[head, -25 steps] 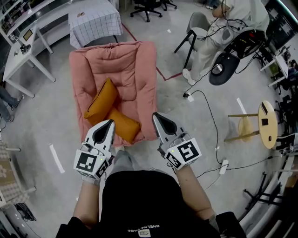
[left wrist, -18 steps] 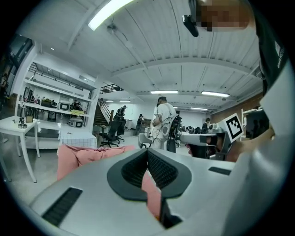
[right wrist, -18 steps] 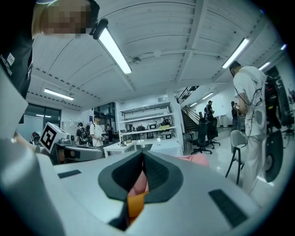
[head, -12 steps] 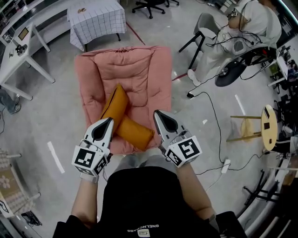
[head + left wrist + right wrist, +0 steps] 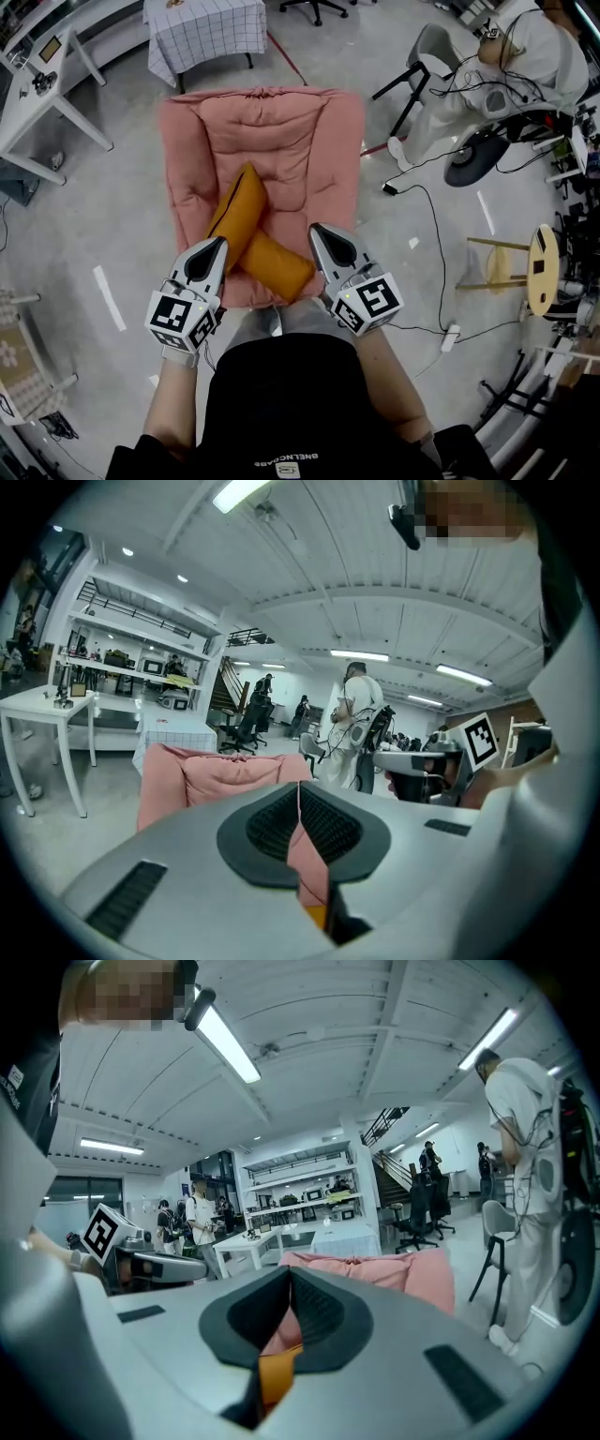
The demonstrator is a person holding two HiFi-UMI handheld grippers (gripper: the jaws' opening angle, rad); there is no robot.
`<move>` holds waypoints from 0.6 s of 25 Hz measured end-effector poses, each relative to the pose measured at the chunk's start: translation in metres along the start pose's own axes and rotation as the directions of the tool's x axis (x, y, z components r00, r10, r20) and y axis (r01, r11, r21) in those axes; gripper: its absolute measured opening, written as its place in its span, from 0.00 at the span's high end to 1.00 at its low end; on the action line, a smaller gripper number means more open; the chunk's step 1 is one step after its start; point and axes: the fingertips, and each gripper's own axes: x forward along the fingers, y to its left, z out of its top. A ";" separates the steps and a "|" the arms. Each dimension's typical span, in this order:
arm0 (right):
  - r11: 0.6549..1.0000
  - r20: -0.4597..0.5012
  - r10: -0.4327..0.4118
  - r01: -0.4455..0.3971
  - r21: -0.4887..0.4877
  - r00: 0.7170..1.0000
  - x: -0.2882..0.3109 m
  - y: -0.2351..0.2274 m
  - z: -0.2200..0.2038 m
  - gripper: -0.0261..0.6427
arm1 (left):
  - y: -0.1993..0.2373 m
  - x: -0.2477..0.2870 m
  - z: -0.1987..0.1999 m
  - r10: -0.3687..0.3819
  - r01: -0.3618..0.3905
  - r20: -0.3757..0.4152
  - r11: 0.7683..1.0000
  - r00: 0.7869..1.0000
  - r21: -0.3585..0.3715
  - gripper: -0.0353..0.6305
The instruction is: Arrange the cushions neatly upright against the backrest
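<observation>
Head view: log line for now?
left gripper: shut, empty | right gripper: shut, empty | orange cushions: overlapping on pink armchair seat, not against backrest

1. The right gripper (image 5: pixel 290 1274) fills the lower half. Its 2 jaws meet tip to tip, with nothing clamped between them.
2. Through the gap lower down between the jaws, an orange cushion (image 5: pixel 275 1372) shows, with pink fabric just above it.
3. Beyond the tips stands the pink armchair (image 5: pixel 403 1274).
4. At the left edge, the left gripper (image 5: pixel 187 1267) carries its marker cube (image 5: pixel 99 1232).
5. A person in white (image 5: pixel 525 1147) stands at the right, near a grey chair (image 5: pixel 497 1232).
6. A white table (image 5: pixel 253 1246) stands behind the armchair.
</observation>
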 end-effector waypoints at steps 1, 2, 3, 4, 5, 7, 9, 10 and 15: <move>1.000 -0.010 0.009 -0.009 0.002 1.000 0.004 -0.002 -0.003 0.95 | 0.002 0.003 -0.002 0.008 -0.008 -0.010 1.000 1.000 -0.003 0.92; 1.000 -0.021 0.019 -0.019 0.006 1.000 0.009 -0.004 -0.006 0.95 | 0.005 0.006 -0.004 0.018 -0.018 -0.020 1.000 1.000 -0.003 0.92; 1.000 -0.032 0.028 -0.028 0.012 0.999 0.014 -0.007 -0.009 0.94 | 0.007 0.010 -0.006 0.029 -0.029 -0.030 1.000 0.999 0.000 0.92; 0.999 -0.042 0.038 -0.037 0.017 0.998 0.019 -0.010 -0.013 0.94 | 0.011 0.014 -0.009 0.041 -0.041 -0.043 0.999 0.998 0.003 0.92; 0.999 -0.054 0.048 -0.047 0.021 0.997 0.025 -0.013 -0.018 0.94 | 0.014 0.019 -0.013 0.053 -0.053 -0.059 0.999 0.997 0.006 0.92; 0.997 -0.083 0.071 -0.068 0.030 0.994 0.036 -0.019 -0.028 0.94 | 0.023 0.029 -0.023 0.076 -0.076 -0.100 0.997 0.992 0.003 0.89; 0.995 -0.121 0.094 -0.089 0.045 0.988 0.048 -0.024 -0.042 0.94 | 0.033 0.038 -0.036 0.099 -0.101 -0.150 0.995 0.984 -0.005 0.78; 0.994 -0.140 0.105 -0.099 0.051 0.985 0.054 -0.027 -0.050 0.94 | 0.039 0.042 -0.042 0.112 -0.115 -0.173 0.993 0.979 -0.008 0.74; 0.988 -0.247 0.154 -0.146 0.049 0.957 0.085 -0.040 -0.099 0.93 | 0.070 0.070 -0.077 0.152 -0.159 -0.285 0.987 0.946 -0.001 0.65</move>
